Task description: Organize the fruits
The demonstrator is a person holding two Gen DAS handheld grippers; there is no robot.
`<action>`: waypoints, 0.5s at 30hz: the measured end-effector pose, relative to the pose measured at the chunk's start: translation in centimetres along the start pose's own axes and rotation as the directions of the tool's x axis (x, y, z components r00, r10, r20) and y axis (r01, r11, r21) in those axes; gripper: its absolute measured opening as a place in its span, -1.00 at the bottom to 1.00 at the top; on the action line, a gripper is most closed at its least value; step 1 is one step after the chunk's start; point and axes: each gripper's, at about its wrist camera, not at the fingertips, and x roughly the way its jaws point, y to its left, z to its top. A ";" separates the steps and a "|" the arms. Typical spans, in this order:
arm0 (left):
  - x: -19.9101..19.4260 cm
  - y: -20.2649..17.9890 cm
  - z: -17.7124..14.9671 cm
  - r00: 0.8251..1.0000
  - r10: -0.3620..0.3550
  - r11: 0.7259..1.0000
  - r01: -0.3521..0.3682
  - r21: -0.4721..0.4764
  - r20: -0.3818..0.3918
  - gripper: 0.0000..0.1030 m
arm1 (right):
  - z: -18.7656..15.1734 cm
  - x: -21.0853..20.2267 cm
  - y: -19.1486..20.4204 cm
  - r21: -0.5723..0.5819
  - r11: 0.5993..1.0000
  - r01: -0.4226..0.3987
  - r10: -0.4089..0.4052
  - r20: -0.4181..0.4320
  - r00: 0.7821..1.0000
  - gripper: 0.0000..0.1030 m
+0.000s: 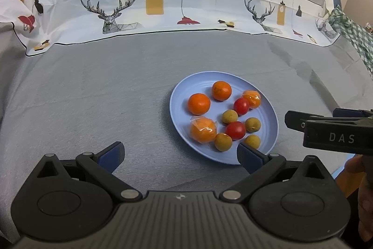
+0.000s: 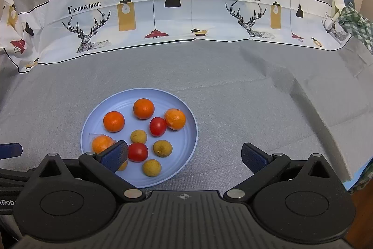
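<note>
Both your grippers hang empty with fingers spread wide — the left gripper over bare cloth just left of the blue plate, the right gripper with its left finger overlapping the plate's near rim. All the fruit sits on that plate: nearest you the small tan fruits, then two red tomatoes, a wrapped orange at the left, and bare oranges at the back. They lie close, some touching, so a finger going down between them could nudge a neighbour and send it rolling off the shallow rim. The wrapper may slip under your pads. Grey cloth offers open room right and behind — the printed backdrop rises beyond.
</note>
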 end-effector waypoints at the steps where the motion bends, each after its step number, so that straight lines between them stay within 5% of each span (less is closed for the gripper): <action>1: 0.0 -0.1 0.0 1.000 0.000 1.000 0.000 0.003 0.001 0.99 | 0.0 0.0 0.0 0.000 1.000 0.000 0.000 0.000 1.000 0.99; 15: -0.1 -0.4 0.1 1.000 -0.012 1.000 0.011 0.021 0.013 0.99 | -0.1 0.0 0.2 -0.010 1.000 0.000 0.000 0.002 1.000 0.99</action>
